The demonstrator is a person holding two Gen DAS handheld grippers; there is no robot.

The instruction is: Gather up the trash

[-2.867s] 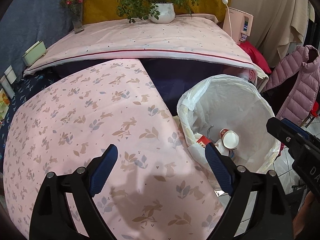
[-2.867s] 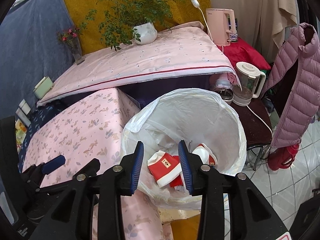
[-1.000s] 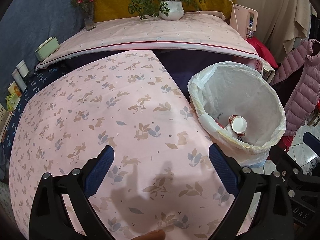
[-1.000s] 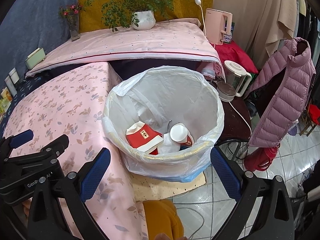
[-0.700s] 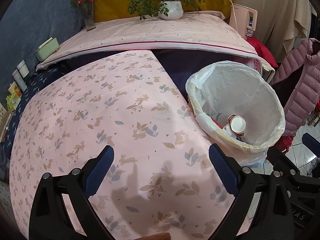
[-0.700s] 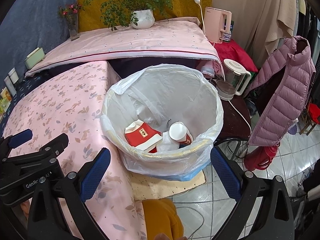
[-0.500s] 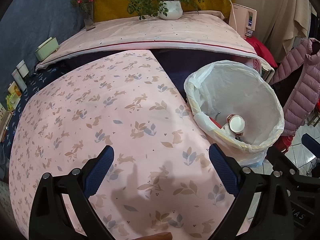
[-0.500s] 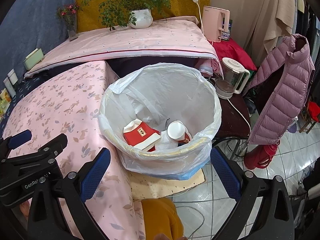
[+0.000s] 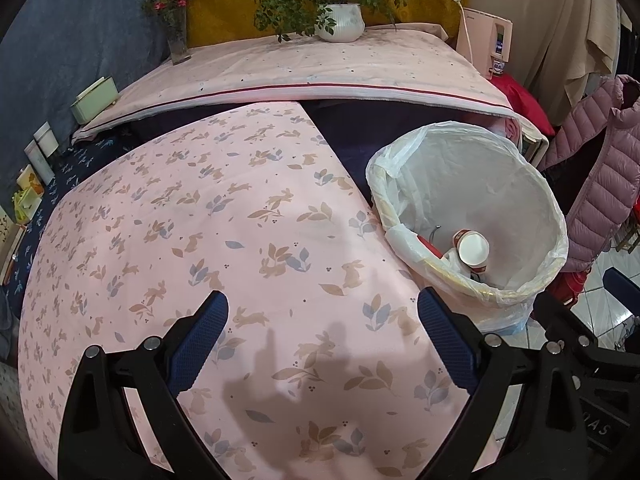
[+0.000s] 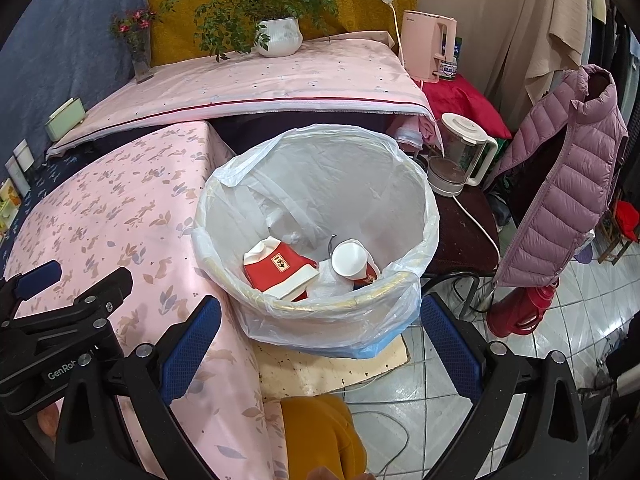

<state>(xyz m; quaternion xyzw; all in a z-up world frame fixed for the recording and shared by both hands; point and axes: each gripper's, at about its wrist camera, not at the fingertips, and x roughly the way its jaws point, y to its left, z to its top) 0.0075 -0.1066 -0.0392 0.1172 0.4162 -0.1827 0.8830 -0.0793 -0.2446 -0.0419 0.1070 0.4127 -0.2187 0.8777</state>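
Observation:
A waste bin lined with a white plastic bag (image 10: 404, 208) (image 9: 536, 184) stands on the floor beside the pink rabbit-print table (image 9: 200, 220) (image 10: 112, 208). Inside the bin lie a red and white carton (image 10: 280, 266), a red and white paper cup (image 10: 352, 260) (image 9: 474, 248) and crumpled white plastic. My left gripper (image 9: 322, 340) hangs open above the bare pink cloth. Wide open and holding nothing, my right gripper (image 10: 320, 340) sits just short of the bin's near rim. The left gripper's black body also shows at the left edge of the right wrist view.
Behind stands a higher pink-covered table (image 9: 320, 68) with a potted plant (image 10: 278, 36), a flower vase (image 9: 176, 36) and a pink kettle (image 10: 430, 46). A blender jug (image 10: 460, 156) sits on a dark stool right of the bin. A mauve puffer jacket (image 10: 560, 168) hangs farther right.
Both grippers have opened wide and drawn back and up from the bin. The red carton that was between my right fingers now lies inside the bin.

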